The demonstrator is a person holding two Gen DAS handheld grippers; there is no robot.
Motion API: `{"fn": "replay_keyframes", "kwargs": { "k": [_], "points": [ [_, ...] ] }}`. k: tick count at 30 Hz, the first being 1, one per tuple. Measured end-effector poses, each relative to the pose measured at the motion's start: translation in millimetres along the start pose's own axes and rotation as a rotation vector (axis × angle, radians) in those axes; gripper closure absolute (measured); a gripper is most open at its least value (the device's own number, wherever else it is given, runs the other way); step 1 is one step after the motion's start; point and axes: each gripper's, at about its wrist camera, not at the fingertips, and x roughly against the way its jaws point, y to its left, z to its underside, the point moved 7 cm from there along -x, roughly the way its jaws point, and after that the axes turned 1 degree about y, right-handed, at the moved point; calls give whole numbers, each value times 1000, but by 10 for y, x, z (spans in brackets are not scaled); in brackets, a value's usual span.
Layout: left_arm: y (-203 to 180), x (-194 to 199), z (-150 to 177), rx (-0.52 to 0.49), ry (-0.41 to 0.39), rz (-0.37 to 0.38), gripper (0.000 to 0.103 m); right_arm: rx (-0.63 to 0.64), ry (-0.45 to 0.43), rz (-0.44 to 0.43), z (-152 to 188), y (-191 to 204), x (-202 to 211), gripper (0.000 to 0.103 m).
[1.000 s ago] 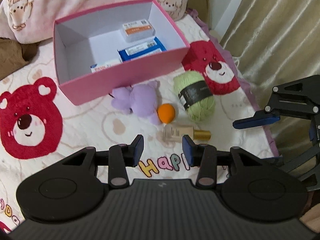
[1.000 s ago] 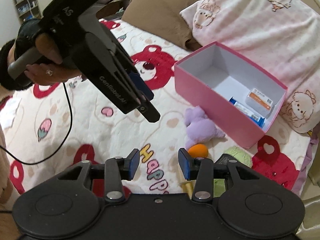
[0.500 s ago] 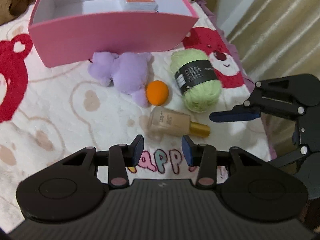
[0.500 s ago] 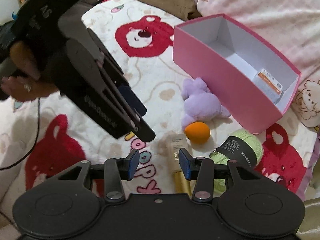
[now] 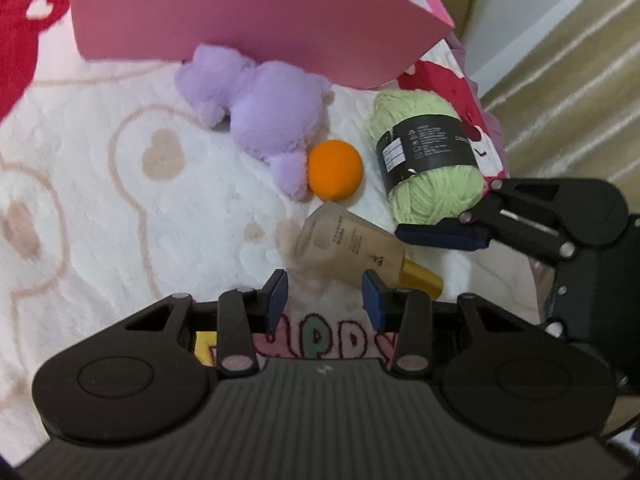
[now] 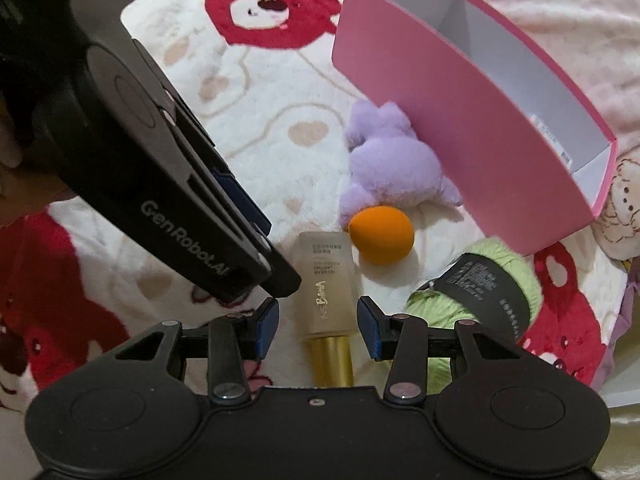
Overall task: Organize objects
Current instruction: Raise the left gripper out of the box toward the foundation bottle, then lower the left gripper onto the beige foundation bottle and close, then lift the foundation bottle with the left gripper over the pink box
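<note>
A beige bottle with a gold cap (image 5: 348, 244) (image 6: 326, 280) lies on the bear-print blanket. My left gripper (image 5: 324, 296) hovers just short of it, its jaws closing with nothing pressed between them. My right gripper (image 6: 318, 328) stands open, straddling the bottle near its cap, pads clear of it. Beyond lie an orange ball (image 5: 335, 170) (image 6: 380, 236), a purple plush (image 5: 264, 112) (image 6: 392, 160) and a green yarn skein (image 5: 428, 152) (image 6: 432, 304). The open pink box (image 5: 240, 12) (image 6: 460, 92) stands behind them.
The right gripper's blue-padded finger (image 5: 440, 236) reaches in beside the yarn in the left wrist view. The left gripper's black body (image 6: 180, 220) fills the left of the right wrist view. A curtain (image 5: 580, 60) hangs past the bed edge, and a pillow (image 6: 560, 8) lies behind the box.
Both grippers have sunk toward the bed and closed in on the bottle. The box's inside has slipped out of the left wrist view. The right gripper's fingers now flank the bottle.
</note>
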Motion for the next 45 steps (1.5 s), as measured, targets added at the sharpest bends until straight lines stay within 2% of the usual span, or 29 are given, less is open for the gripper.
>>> {"fn": "replay_keyframes", "kwargs": {
  "k": [4, 6, 9, 11, 15, 19, 21, 25, 28, 33, 39, 45],
  "points": [
    [20, -64, 18, 37, -6, 27, 65, -10, 49, 66, 38, -42, -154, 54],
    [22, -97, 15, 57, -2, 45, 64, -75, 93, 49, 76, -96, -245, 55],
    [25, -126, 14, 81, 6, 65, 65, -171, 90, 5, 92, -163, -249, 58],
    [39, -102, 11, 80, -2, 69, 65, -267, 87, -35, 111, -238, -236, 59],
    [115, -67, -18, 121, 9, 80, 64, -559, 88, -177, 191, -431, -216, 62],
    [167, -36, -42, 133, 0, 74, 65, -762, 95, -295, 279, -435, -208, 63],
    [205, -35, -54, 145, -4, 71, 65, -814, 92, -330, 301, -390, -217, 63],
    [282, -25, -73, 183, 15, 95, 62, -822, 77, -346, 295, -328, -238, 64],
    [249, -14, -61, 201, 39, 148, 61, -808, 58, -335, 296, -305, -252, 64],
    [85, -159, -52, 117, 52, 122, 60, -751, 32, -291, 237, -260, -280, 62],
    [1, -274, -68, 106, 39, 135, 62, -754, -20, -248, 292, -266, -309, 62],
    [-81, -210, -54, 86, 30, 105, 63, -790, -54, -222, 301, -246, -252, 62]
  ]
}}
